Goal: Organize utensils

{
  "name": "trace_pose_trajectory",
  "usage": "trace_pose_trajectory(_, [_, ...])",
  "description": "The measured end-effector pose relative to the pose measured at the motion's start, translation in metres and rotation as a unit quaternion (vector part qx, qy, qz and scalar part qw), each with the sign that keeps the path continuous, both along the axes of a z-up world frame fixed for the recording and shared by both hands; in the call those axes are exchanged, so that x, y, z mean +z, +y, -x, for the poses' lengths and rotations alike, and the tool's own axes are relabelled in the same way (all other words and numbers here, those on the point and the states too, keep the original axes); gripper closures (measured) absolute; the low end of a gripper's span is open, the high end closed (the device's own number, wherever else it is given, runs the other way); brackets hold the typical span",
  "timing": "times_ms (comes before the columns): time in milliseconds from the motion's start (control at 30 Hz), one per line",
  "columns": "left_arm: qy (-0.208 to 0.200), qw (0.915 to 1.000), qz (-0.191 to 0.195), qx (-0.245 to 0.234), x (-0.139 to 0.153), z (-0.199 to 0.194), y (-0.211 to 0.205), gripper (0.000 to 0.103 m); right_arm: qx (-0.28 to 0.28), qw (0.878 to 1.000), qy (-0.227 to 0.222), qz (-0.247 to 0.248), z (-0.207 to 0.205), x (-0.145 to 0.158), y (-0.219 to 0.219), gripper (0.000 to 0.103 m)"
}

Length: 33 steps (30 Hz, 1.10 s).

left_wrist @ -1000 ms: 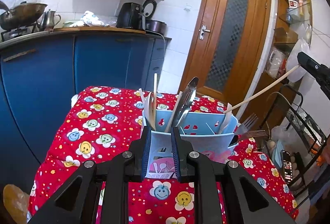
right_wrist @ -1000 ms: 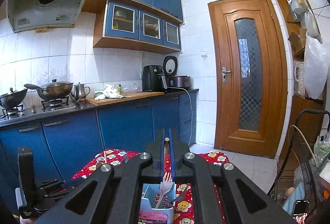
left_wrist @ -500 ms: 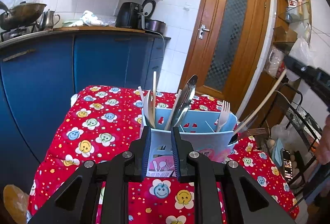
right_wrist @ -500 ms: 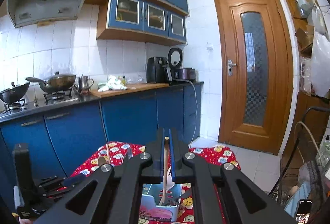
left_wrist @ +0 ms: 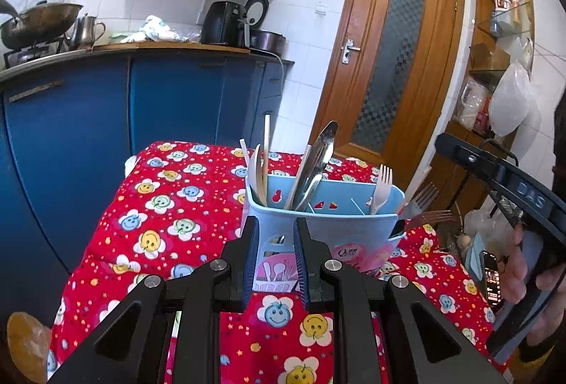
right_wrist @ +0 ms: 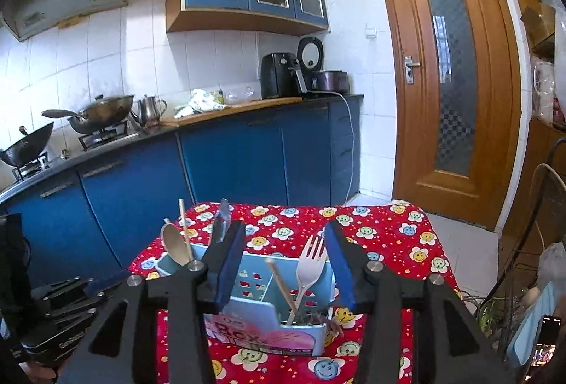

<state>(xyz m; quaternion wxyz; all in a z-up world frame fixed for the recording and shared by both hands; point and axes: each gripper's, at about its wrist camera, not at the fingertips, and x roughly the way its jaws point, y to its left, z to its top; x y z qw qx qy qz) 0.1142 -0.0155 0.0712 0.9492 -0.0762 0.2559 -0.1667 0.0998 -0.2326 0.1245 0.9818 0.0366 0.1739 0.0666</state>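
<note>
Right wrist view: my right fingers (right_wrist: 284, 269) are spread wide above the blue caddy (right_wrist: 247, 281), holding nothing. My left fingers (left_wrist: 277, 262) stand narrowly apart, empty, just before it.

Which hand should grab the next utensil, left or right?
Probably right. The right gripper hangs open and empty over the blue holder, near the white fork. The left gripper sits low at the holder's front, jaws narrow, seemingly steadying it.

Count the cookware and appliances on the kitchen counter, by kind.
Woks: 2
Kettle: 1
Air fryer: 1
Rice cooker: 1
Total: 5
</note>
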Motion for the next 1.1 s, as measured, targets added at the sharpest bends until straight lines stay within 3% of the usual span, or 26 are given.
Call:
trace_pose_trajectory(33, [0.0, 1.0, 0.001, 0.001, 0.0, 0.002, 0.001, 0.075, 0.003, 1.0, -0.002, -0.003, 0.005, 0.001, 0.001, 0.047])
trace_pose_trajectory(100, [-0.004, 1.0, 0.0, 0.008, 0.002, 0.009, 0.003, 0.057, 0.009, 1.0, -0.006, -0.005, 0.016, 0.003, 0.003, 0.044])
trace_pose_trajectory(367, [-0.013, 0.9995, -0.006, 0.03, 0.008, 0.042, 0.012, 0.031, 0.019, 1.0, -0.006, -0.02, 0.062, -0.006, 0.01, 0.027])
trace_pose_trajectory(500, [-0.017, 0.999, -0.014, 0.04, 0.006, 0.06, 0.015, 0.027, 0.012, 1.0, -0.002, -0.024, 0.085, -0.018, 0.009, 0.022])
trace_pose_trajectory(733, [-0.025, 0.9965, -0.049, 0.063, -0.007, 0.085, 0.015, 0.02, -0.017, 1.0, 0.006, -0.019, 0.115, -0.046, 0.007, 0.0])
trace_pose_trajectory(900, [-0.02, 0.9953, -0.059, 0.074, -0.027, 0.093, 0.014, 0.012, -0.019, 1.0, 0.013, -0.006, 0.129, -0.072, 0.008, 0.0])
trace_pose_trajectory(1100, [-0.002, 0.9951, -0.059, 0.079, -0.052, 0.099, 0.015, 0.012, -0.025, 0.999, 0.021, -0.003, 0.14, -0.103, 0.008, 0.0])
